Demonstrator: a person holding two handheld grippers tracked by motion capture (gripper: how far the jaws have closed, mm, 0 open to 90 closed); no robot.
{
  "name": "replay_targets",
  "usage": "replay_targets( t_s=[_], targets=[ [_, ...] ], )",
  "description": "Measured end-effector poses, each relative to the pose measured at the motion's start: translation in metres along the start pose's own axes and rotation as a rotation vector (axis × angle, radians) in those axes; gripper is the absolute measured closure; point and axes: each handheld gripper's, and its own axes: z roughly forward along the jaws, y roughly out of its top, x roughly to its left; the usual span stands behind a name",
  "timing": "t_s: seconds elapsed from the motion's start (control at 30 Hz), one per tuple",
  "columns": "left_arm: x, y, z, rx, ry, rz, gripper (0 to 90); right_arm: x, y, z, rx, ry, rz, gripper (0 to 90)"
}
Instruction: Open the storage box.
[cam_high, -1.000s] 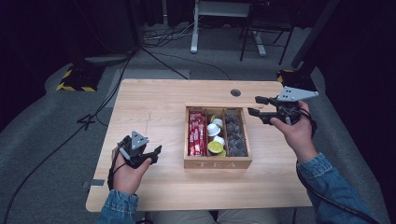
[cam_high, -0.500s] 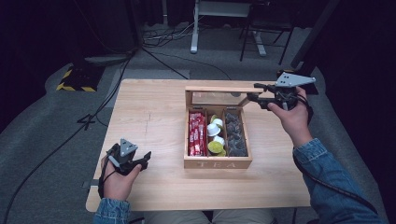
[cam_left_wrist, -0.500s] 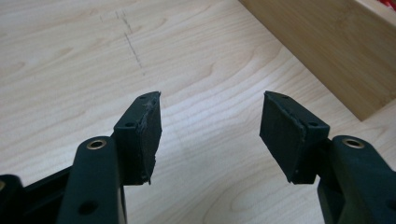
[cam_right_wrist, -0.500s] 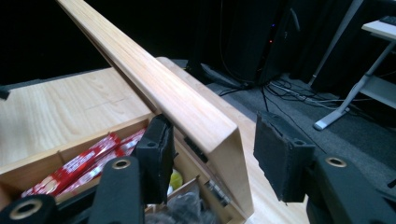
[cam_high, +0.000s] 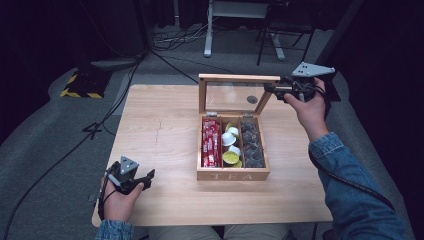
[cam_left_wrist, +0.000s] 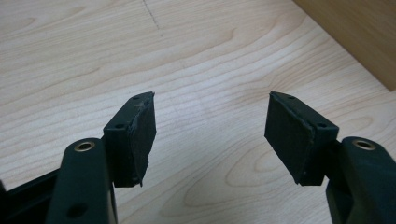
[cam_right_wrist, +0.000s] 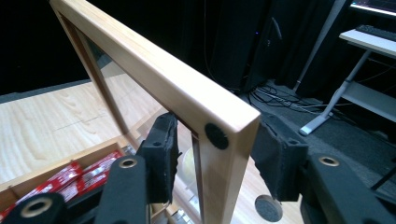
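Your right hand-held gripper (cam_high: 274, 91) straddles the free corner of the glass-paned wooden lid (cam_high: 239, 79), jaws just closing in with a sliver of gap either side, and the lid stands upright over the wooden tea box (cam_high: 233, 174) at the middle of the light wooden table (cam_high: 160, 125). Your left hand-held gripper (cam_high: 145, 179) hovers low near the table's front left corner, jaws just widened, empty.

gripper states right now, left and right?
Left gripper: open, nothing between the jaws, jaws just opened further, over bare table.
Right gripper: jaws just closing around the tea box lid corner; pad contact cannot be told.
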Motion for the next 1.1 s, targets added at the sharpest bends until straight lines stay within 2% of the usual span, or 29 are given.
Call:
replay_targets(
  t_s=[0.07, 0.3, 0.5, 0.67, 0.8, 0.97, 1.1],
  targets=[
    [0.001, -0.001, 0.001, 0.005, 0.003, -0.007, 33.8, -0.003, 0.002, 0.004, 0.001, -0.007, 0.004, 52.5],
    [0.003, -0.002, 0.006, 0.016, 0.013, 0.010, 33.2, -0.011, 0.006, 0.014, -0.005, -0.015, 0.024, 53.5],
    [0.002, 0.000, 0.011, 0.020, 0.004, 0.018, 33.2, -0.020, 0.004, 0.022, -0.010, -0.032, 0.075, 54.2],
    [0.001, 0.001, 0.015, 0.026, -0.003, 0.029, 33.2, -0.025, 0.003, 0.032, 0.020, -0.051, 0.078, 53.4],
    [0.000, 0.002, 0.016, 0.026, -0.005, 0.036, 33.2, -0.029, 0.004, 0.038, 0.025, -0.066, 0.083, 53.2],
    [0.001, 0.002, 0.019, 0.033, -0.008, 0.037, 33.2, -0.035, 0.002, 0.048, 0.033, -0.081, 0.117, 50.7],
    [0.001, 0.002, 0.021, 0.035, -0.011, 0.034, 33.1, -0.034, 0.000, 0.054, 0.028, -0.104, 0.111, 47.8]
  ],
)
